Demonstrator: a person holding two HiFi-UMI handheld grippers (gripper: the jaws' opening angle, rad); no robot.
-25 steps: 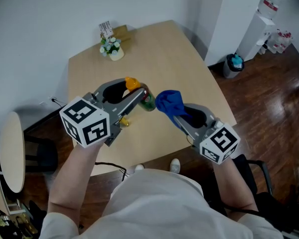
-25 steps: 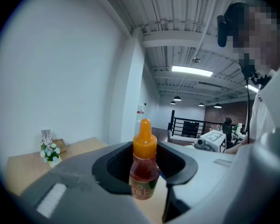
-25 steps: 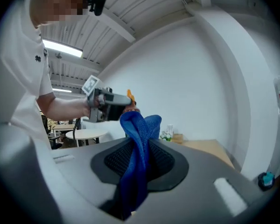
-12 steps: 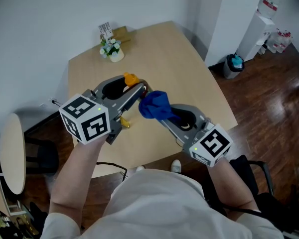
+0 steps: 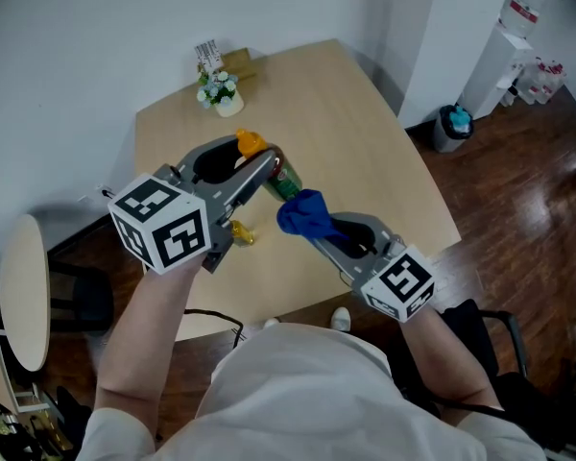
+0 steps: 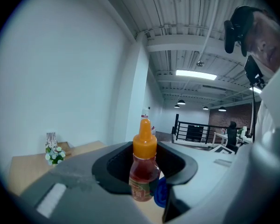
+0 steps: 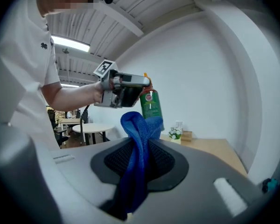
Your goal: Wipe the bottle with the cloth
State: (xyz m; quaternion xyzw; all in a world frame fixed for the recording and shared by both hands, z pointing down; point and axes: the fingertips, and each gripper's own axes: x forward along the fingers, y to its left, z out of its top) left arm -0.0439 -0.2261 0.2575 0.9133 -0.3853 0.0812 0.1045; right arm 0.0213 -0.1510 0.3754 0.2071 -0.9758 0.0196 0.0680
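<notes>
1. The blue cloth [image 5: 302, 214] slides down off the bottle [image 5: 282, 177] and now sits just below its green-labelled end, which is uncovered again.
2. The right gripper [image 5: 317, 229] draws back toward the person, carrying the cloth lower than half a second ago.

A small pot of white flowers [image 5: 218, 91] is seen at the 11 o'clock corner of the tan table [image 5: 365, 152]. A round side table [image 5: 24, 291] is placed at 9 o'clock, and a bin [image 5: 451, 123] at 2 o'clock on the dark floor [image 5: 518, 190].

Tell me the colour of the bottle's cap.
Orange. The cap of the bottle shows best in the left gripper view.
</notes>
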